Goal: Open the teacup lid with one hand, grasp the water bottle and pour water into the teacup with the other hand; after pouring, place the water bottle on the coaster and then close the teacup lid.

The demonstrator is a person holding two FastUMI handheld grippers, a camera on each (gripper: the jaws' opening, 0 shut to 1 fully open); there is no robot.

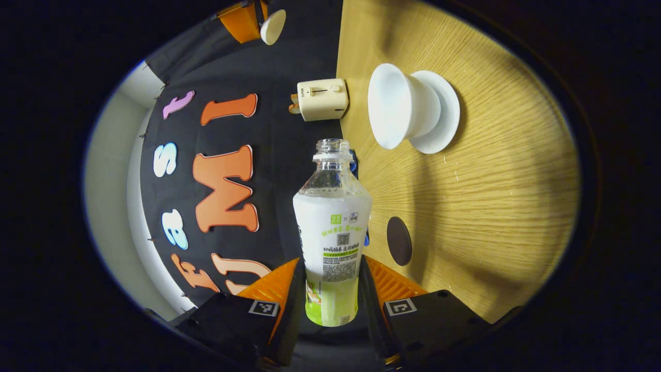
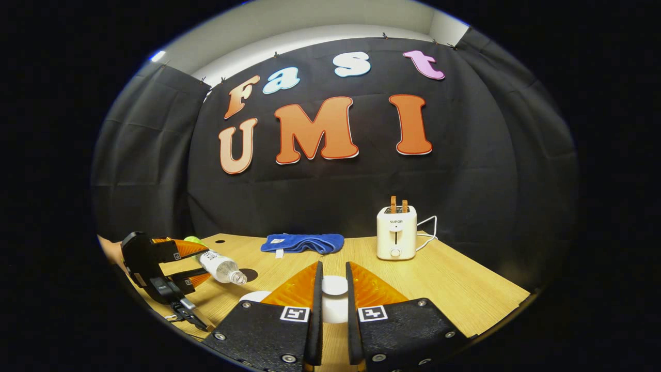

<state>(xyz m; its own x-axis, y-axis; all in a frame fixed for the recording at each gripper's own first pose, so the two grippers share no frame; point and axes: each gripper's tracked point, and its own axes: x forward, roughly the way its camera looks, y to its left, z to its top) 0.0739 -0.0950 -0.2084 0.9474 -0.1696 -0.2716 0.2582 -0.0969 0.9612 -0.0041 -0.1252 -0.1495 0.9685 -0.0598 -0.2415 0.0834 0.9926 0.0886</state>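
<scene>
1. Around your work on the wooden tabletop [image 2: 444,289] stand a cream toaster [image 2: 396,232] with two slices sticking out of its slots, and a folded blue towel [image 2: 303,243] lying near the back wall. Neither sits between the bottle and the cup.
2. A dark round coaster [image 1: 399,241] lies bare on the wood grain, near the bottle's body in the left gripper view.
3. Your left gripper [image 1: 330,289] has its jaws pinching the lower body of the water bottle [image 1: 333,227], one on each side. The bottle is tipped over, uncapped mouth pointing toward the teacup; in the right gripper view it hangs tilted above the tabletop, neck downward.
4. The bottle is clear plastic with a white printed sleeve turning green at the base; its ribbed neck looks transparent, and I cannot tell how much water remains.
5. The teacup [image 1: 395,106] is white, smooth and flared, standing open on a matching white saucer [image 1: 441,116]. I cannot tell what is in it.
6. Your right gripper [image 2: 334,292] has its jaws closed on the small white round teacup lid [image 2: 334,285], held off the cup.
</scene>
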